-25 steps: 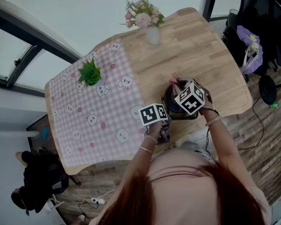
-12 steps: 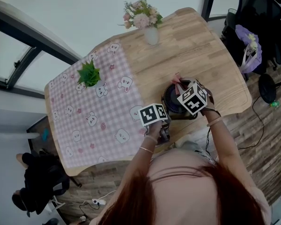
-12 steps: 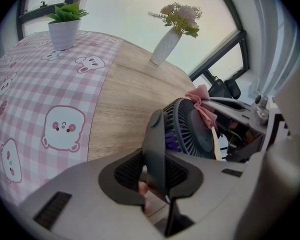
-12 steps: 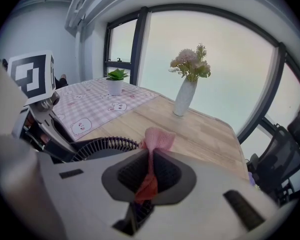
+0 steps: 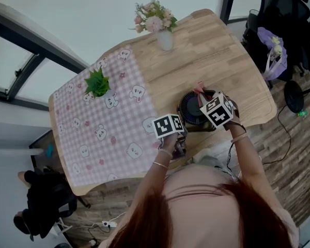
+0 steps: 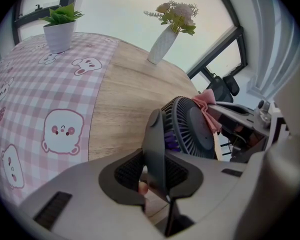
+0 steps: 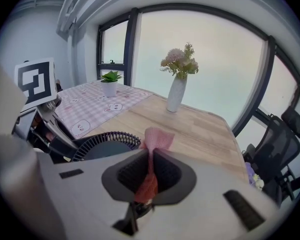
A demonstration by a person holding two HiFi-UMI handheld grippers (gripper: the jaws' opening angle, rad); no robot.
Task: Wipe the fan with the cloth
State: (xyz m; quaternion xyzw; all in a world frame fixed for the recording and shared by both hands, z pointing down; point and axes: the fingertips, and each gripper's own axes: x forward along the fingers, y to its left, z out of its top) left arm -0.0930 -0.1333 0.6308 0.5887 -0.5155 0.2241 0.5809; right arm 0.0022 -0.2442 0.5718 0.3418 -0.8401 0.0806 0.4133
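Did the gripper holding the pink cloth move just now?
Yes. In the head view, the right gripper, shut on the cloth, has slid a little to the right across the fan, farther from the flower vase.

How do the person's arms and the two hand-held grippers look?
The left hand-held gripper and right hand-held gripper have pale grey bodies with dark ribbed pads. Each carries a white cube with black square markers. The person wears a pink top and thin bracelets on both wrists.
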